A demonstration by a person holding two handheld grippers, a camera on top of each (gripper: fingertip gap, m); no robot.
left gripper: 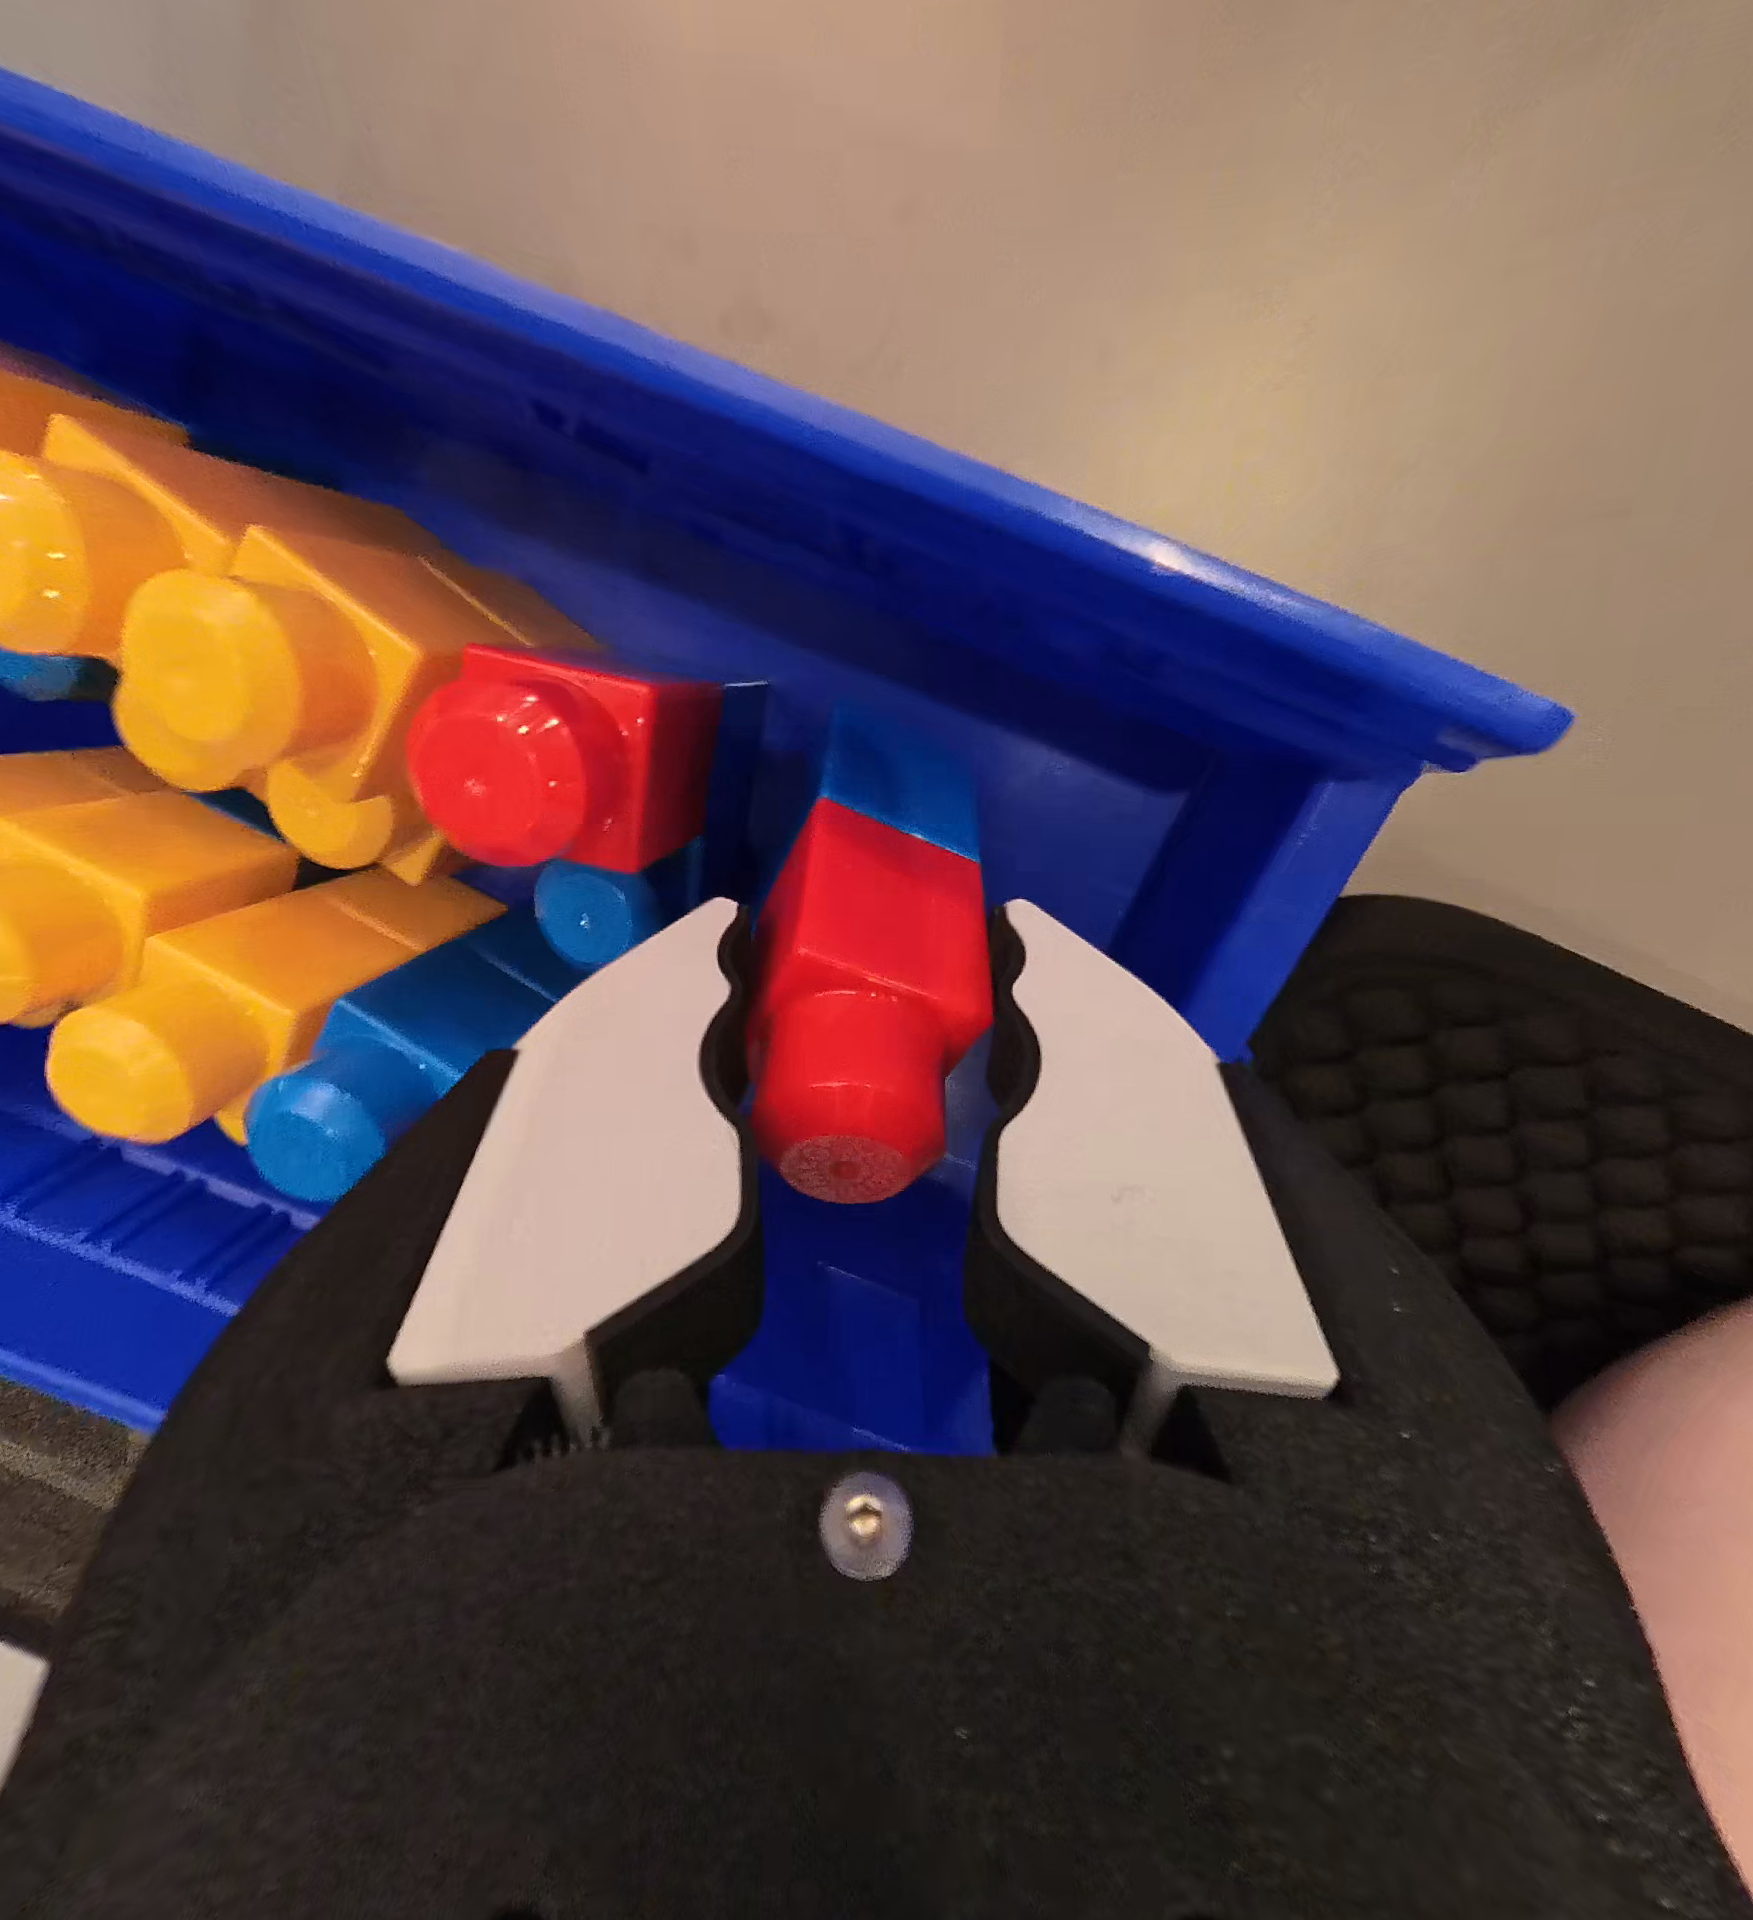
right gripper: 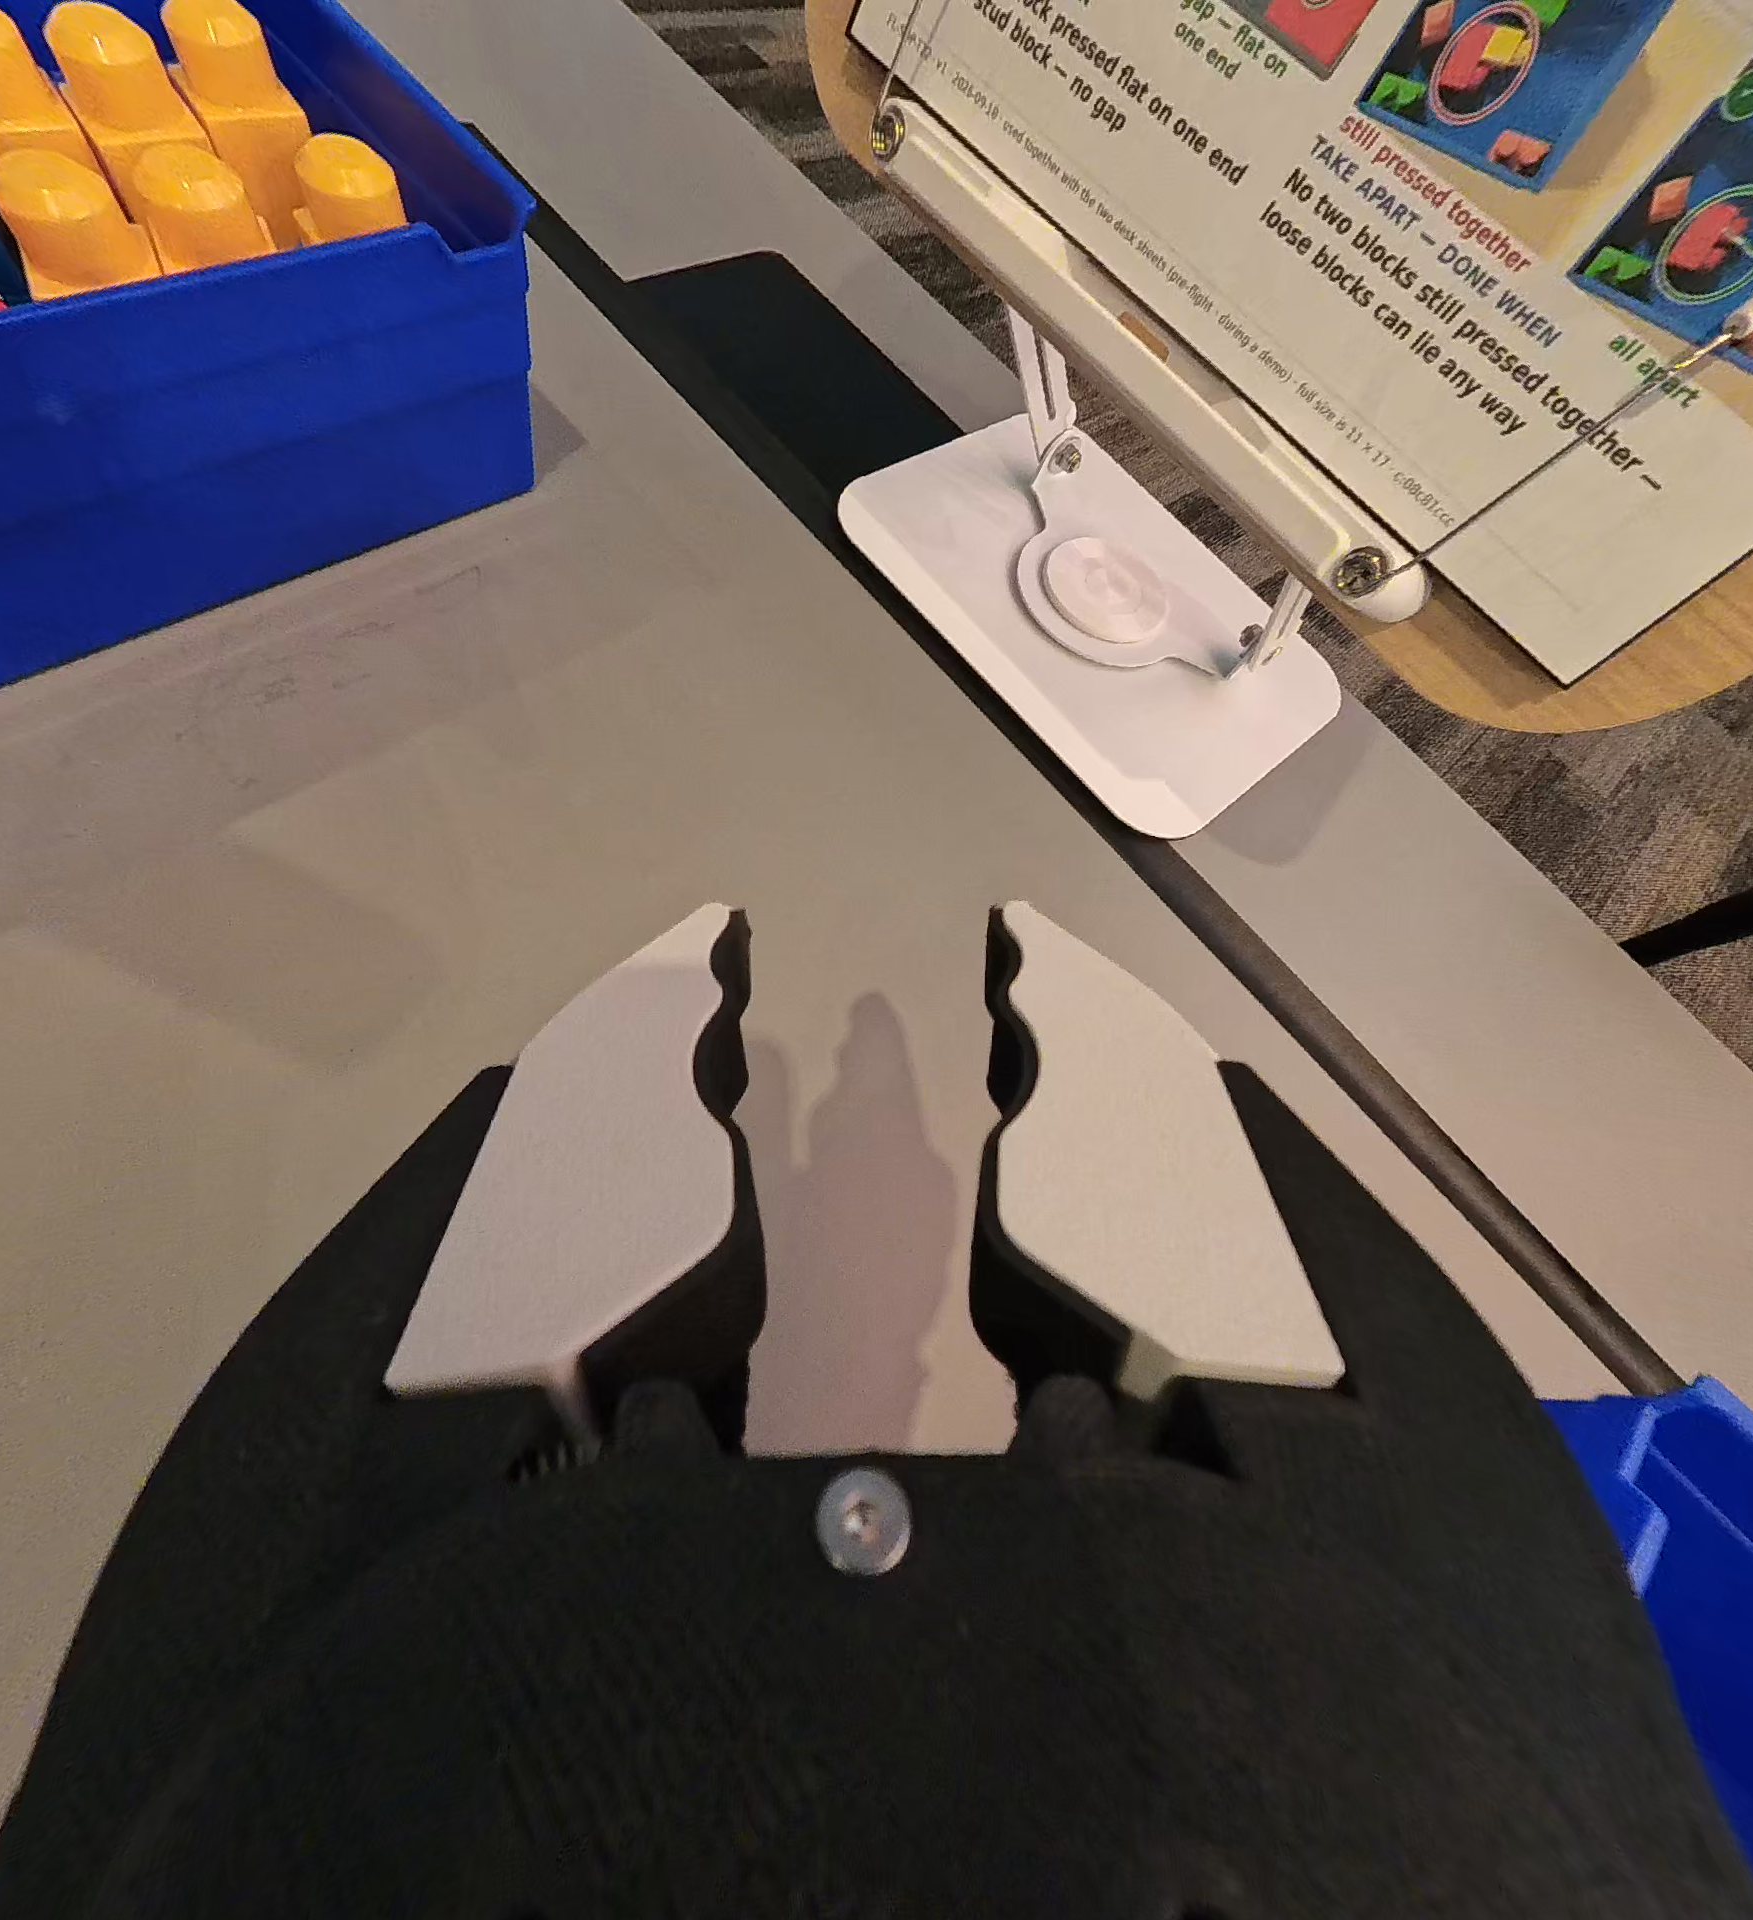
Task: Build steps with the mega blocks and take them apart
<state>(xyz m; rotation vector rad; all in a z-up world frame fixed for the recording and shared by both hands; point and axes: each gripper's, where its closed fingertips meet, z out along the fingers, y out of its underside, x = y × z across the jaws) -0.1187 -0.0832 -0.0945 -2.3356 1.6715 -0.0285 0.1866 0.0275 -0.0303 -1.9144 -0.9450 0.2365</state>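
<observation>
The left tool [left gripper: 867, 925] reaches into the blue bin [left gripper: 955, 582], its jaws part-closed around a red one-stud block [left gripper: 867, 987] that stands on a blue block [left gripper: 898, 769] at the bin's right end; the pads look to be touching or just off its sides, and I cannot tell whether they truly press it. The right tool [right gripper: 867, 925] hangs part-open and empty over the bare grey table [right gripper: 280, 831], well clear of the bin. The main risk, as I judge it, is a slip: the grip sits low, near the stud and not across the body, so a pull could tilt the red block out of the jaws. If it is pressed onto the blue block, that one may rise with it and knock the second red block [left gripper: 560, 758] just to the left, or catch the bin wall close on the right. By count, the left wrist view shows two red blocks, at least three blue ones, and a cluster of yellow blocks [left gripper: 228, 665] with about six studs showing, their joins too blurred to number. The right wrist view shows six yellow studs, a white stand [right gripper: 1090, 623] holding one instruction sheet [right gripper: 1371, 260] at far right, and a second blue bin's corner [right gripper: 1724, 1538] near right.
</observation>
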